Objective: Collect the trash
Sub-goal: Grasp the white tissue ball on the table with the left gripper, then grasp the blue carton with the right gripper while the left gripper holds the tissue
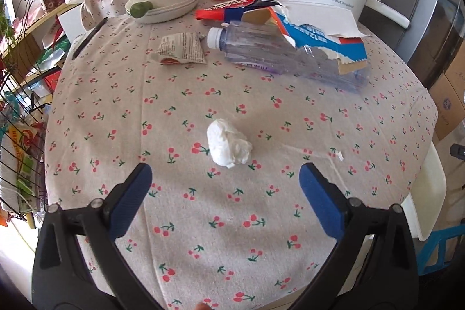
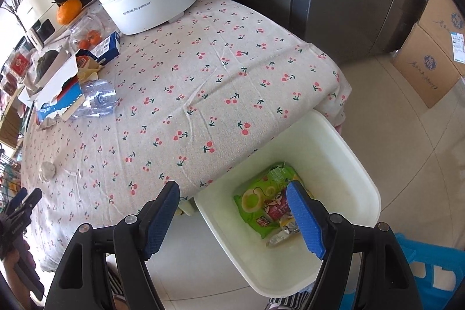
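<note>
Left wrist view: the left gripper [image 1: 225,182] is spread wide and holds nothing. A crumpled white tissue ball [image 1: 228,146] lies just ahead of its blue fingertips [image 1: 139,179], on the cherry-print tablecloth [image 1: 174,106] with bare cloth all round it. Farther back, a clear plastic bottle [image 1: 279,51] lies on its side — white cap to the left, its bottom end partly under a torn blue and white cardboard box [image 1: 328,45].

Right wrist view: the right gripper [image 2: 232,196] is also wide and holds nothing. It hangs over the table edge and a white plastic bin [image 2: 343,153] below, with a green snack wrapper [image 2: 258,202] inside — one finger hides part of it.
</note>
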`<state>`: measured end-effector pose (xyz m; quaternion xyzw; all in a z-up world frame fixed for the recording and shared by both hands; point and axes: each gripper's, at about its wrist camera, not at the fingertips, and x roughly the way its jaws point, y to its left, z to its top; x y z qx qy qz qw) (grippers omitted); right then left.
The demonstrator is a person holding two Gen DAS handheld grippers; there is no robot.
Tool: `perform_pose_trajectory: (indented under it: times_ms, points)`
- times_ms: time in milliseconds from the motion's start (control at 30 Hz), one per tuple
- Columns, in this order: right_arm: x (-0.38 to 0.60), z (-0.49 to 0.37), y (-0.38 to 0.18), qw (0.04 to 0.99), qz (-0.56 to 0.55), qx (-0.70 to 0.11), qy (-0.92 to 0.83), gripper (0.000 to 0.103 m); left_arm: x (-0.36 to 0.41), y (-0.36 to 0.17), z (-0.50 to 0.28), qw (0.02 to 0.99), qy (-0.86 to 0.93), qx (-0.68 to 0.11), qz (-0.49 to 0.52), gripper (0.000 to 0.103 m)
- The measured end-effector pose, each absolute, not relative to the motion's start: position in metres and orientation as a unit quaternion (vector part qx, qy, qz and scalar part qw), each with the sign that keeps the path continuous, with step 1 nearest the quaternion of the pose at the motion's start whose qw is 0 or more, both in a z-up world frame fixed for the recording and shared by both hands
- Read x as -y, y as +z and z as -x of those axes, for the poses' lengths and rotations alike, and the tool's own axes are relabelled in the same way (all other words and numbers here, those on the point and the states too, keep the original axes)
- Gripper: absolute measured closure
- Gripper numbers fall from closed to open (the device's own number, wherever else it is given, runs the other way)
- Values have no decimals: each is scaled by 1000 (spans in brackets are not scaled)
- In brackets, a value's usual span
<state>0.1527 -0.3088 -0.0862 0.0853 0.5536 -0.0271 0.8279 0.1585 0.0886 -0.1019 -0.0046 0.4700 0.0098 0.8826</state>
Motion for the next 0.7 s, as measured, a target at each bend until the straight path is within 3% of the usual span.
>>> perform_pose_trajectory:
  times_ms: [33, 200, 433, 500, 700]
  points:
    - [307, -153, -87, 828, -84, -554, -26, 25, -89, -104, -161, 881, 4, -472, 7, 9]
    - [302, -155, -89, 827, -75, -556, -25, 25, -89, -116, -173, 872, -22, -488, 28, 42]
    - [298, -160, -92, 826, -70, -559, -27, 25, -89, -122, -184, 873, -24, -487, 36, 77]
    - [294, -161, -91, 828, -72, -556, -27, 25, -93, -118, -185, 876, -24, -480, 48, 83]
    - [267, -170, -75, 844, -63, -533, -3, 25, -97, -87, -177, 888, -43, -454, 49, 86]
